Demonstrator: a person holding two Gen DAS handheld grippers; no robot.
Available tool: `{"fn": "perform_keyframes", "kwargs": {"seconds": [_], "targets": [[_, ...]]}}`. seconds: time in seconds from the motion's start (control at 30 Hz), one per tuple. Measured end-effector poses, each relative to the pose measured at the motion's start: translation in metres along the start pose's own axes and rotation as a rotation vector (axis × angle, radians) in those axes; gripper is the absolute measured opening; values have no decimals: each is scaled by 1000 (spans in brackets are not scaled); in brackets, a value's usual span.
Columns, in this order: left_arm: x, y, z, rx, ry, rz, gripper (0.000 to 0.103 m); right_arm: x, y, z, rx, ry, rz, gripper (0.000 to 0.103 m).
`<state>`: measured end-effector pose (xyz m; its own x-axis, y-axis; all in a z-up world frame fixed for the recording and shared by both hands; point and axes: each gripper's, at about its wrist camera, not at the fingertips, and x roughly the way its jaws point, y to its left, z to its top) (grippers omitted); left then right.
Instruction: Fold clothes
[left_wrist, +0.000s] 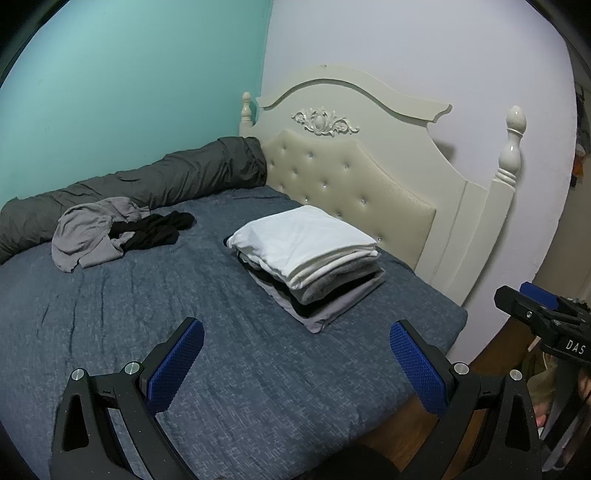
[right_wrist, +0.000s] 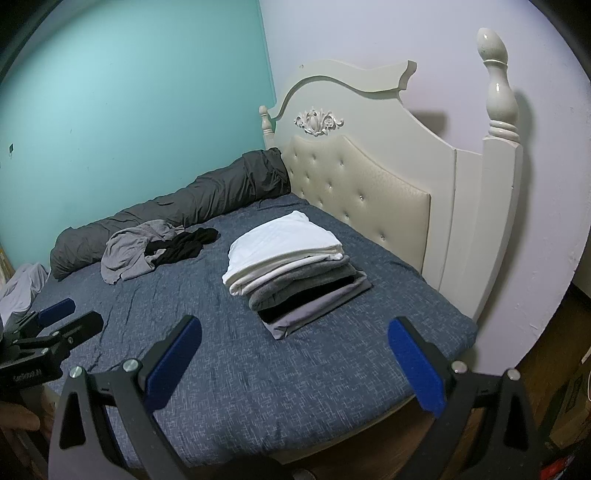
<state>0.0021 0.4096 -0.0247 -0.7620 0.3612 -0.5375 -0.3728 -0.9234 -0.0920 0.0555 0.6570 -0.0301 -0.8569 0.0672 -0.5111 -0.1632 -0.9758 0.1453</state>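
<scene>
1. The left gripper (left_wrist: 297, 354) hung over the bed's (left_wrist: 110, 314) near edge, its blue pads spread wide and holding nothing.
2. The right gripper (right_wrist: 295, 354) was likewise spread and empty above the near edge.
3. A folded stack of clothes (left_wrist: 306, 258) lay on the bed near the headboard (left_wrist: 354, 173).
4. A crumpled grey garment (left_wrist: 88, 232) and a black garment (left_wrist: 151, 229), touching each other, lay toward the far edge, beside a rolled dark duvet (left_wrist: 155, 181) along the wall.

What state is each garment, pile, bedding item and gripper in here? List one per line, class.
stack of clothes: folded, piled neatly on bed.
grey garment: crumpled, unfolded.
black garment: crumpled, beside the grey one.
grey duvet: rolled along wall.
left gripper: open, empty.
right gripper: open, empty.
</scene>
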Motion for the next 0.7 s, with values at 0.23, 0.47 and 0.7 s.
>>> {"fn": "perform_keyframes", "kwargs": {"seconds": [0.23,0.47,0.7], "targets": [[1,0,-1,-3,3,-2,103,0,1,1,-1,-1,4,102],[2,-1,-1,-2,3,-14,103,0,0,-1,0,0,2,102],[1,-2,-2,2,3,-18,103,0,1,-3,4,5,1,102]]}}
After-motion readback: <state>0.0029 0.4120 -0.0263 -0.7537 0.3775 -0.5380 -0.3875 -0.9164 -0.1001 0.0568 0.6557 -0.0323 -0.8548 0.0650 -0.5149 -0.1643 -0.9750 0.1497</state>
